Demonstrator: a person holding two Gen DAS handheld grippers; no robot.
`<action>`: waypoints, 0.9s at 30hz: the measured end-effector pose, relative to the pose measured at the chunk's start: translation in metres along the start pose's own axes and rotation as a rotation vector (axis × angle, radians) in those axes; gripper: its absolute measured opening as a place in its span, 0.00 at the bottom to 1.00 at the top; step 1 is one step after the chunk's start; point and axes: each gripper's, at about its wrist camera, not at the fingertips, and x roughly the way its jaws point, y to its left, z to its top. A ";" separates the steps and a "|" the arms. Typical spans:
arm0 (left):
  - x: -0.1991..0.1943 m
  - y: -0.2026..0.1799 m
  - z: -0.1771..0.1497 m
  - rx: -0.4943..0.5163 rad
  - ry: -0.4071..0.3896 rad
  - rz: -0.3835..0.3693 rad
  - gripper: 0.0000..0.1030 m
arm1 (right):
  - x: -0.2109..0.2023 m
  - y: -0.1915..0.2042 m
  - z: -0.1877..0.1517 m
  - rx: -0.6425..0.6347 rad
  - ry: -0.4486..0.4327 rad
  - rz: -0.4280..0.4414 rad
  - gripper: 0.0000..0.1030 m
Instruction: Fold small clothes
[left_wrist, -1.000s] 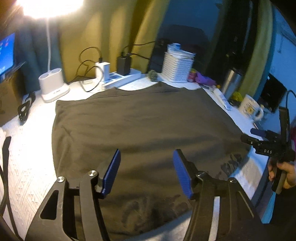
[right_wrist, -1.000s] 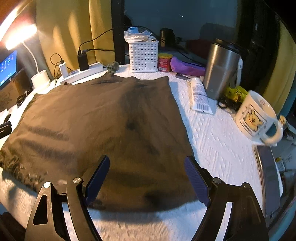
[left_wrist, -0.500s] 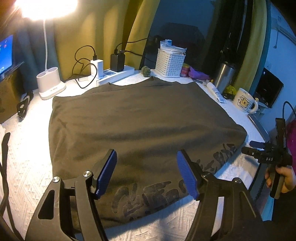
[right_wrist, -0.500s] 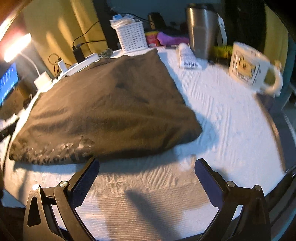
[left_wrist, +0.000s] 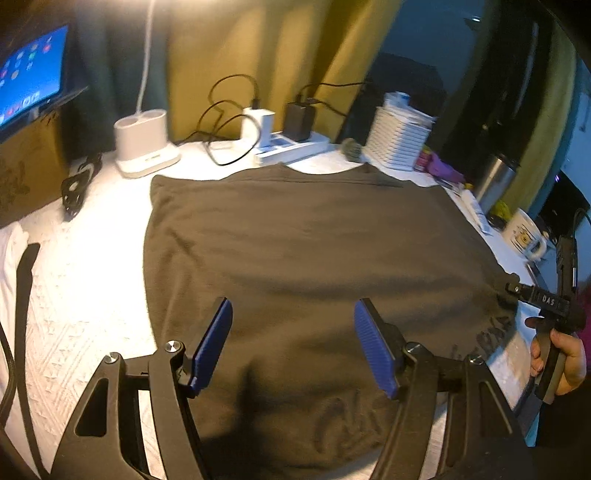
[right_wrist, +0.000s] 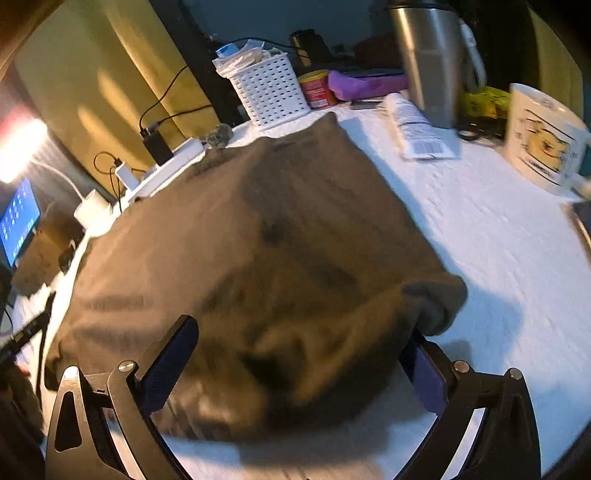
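Your left gripper (left_wrist: 293, 349) hangs over the near part of the dark brown garment (left_wrist: 314, 251), its blue-padded fingers (left_wrist: 214, 345) spread wide with nothing between them. The garment lies spread flat across the white textured cloth (left_wrist: 85, 295) covering the tabletop, with a faint printed design along its near hem.

Your right gripper (right_wrist: 303, 363) sits low at the garment's near right corner (right_wrist: 432, 299). Its fingers (right_wrist: 168, 360) are also wide apart, and the cloth bunches up in a raised fold between them. The right finger is partly hidden behind that fold, so you cannot tell from this view whether it is touching the fabric. In the left wrist view the same gripper (left_wrist: 517, 290) shows at the right edge of the garment, held in your right hand (left_wrist: 565, 358).

Along the far edge of the tabletop stand a white lamp base (left_wrist: 142, 142), a power strip with chargers (left_wrist: 291, 146) and a white perforated basket (right_wrist: 271, 92). To the right of the garment lie a white tube (right_wrist: 417, 129), a steel tumbler (right_wrist: 430, 62) and a printed mug (right_wrist: 543, 140), all apart from the cloth. A lit screen (left_wrist: 31, 72) glows at the far left.
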 end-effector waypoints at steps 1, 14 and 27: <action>0.002 0.004 0.001 -0.005 0.001 0.003 0.67 | 0.005 0.003 0.005 0.008 -0.002 0.005 1.00; 0.024 0.047 0.026 -0.057 0.003 0.021 0.67 | 0.052 0.040 0.045 -0.067 0.000 -0.013 0.66; 0.034 0.083 0.032 -0.098 0.026 0.028 0.67 | 0.056 0.048 0.041 -0.039 -0.025 -0.186 0.66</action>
